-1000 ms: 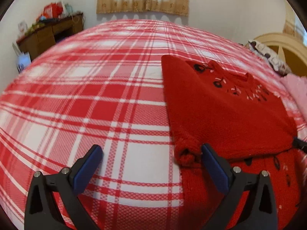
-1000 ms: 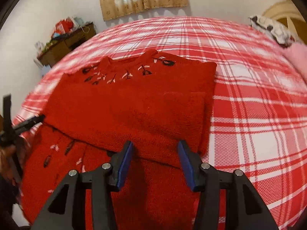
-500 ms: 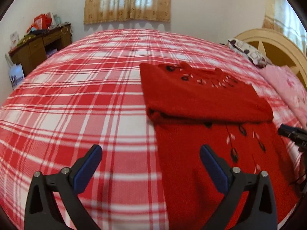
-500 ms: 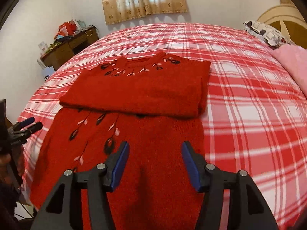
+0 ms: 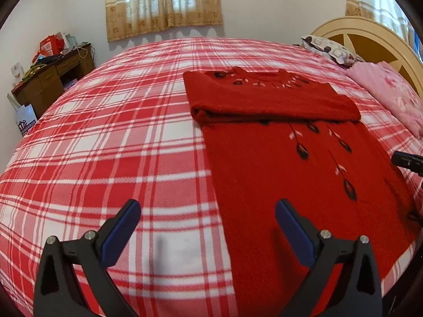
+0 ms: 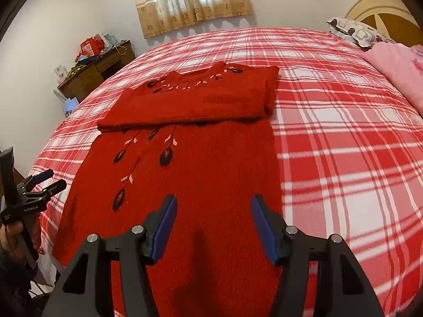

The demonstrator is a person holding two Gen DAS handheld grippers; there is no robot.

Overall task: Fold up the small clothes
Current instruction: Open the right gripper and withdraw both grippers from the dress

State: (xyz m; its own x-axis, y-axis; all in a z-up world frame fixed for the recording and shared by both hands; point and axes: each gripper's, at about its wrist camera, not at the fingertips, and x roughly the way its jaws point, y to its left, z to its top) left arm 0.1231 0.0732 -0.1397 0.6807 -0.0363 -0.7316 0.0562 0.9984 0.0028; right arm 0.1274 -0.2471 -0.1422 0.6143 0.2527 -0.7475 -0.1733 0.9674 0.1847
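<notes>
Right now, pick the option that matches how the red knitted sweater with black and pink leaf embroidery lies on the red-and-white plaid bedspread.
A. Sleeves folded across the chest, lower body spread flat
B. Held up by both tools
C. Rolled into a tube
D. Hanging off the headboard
A: the red knitted sweater shows a thick folded band under its collar, the lower body flat on the red-and-white plaid bedspread.

a wide bed fills the room, spread with a red-and-white plaid cover. behind it white walls and a window hung with beige patterned curtains, daylight coming through (soft, not glaring). a cream arched headboard stands at the right, with a patterned pillow and a pink quilt beside it. a cluttered brown wooden desk sits in the left corner.
</notes>
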